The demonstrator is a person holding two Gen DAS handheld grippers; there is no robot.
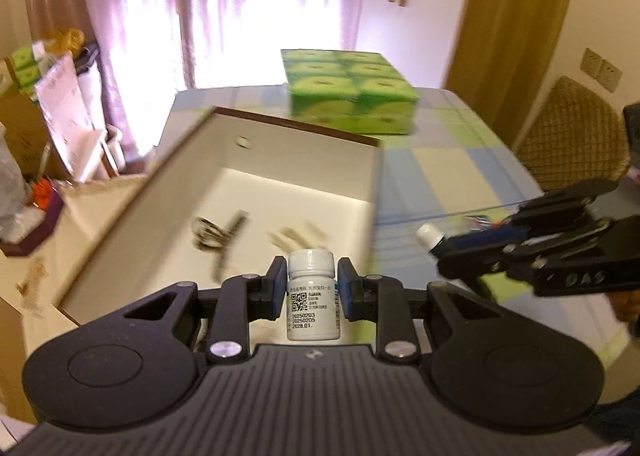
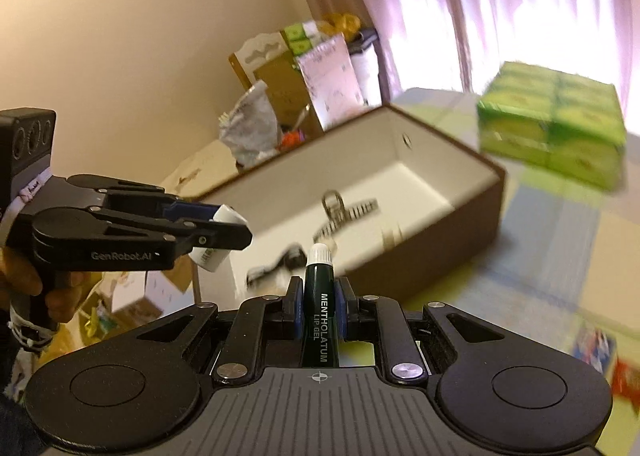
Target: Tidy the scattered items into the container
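Holding the little bottle (image 1: pixel 312 294) pinched in your left claw (image 1: pixel 312 288) and the lip tube (image 2: pixel 317 308) in your right claw (image 2: pixel 318 306), move both over the box (image 2: pixel 472 212), then let go low.

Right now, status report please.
Left gripper shut on pill bottle. Right gripper shut on lip gel. Box open ahead, nothing blocking.

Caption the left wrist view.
Left hand-held gripper carries a white pill bottle toward the open box.
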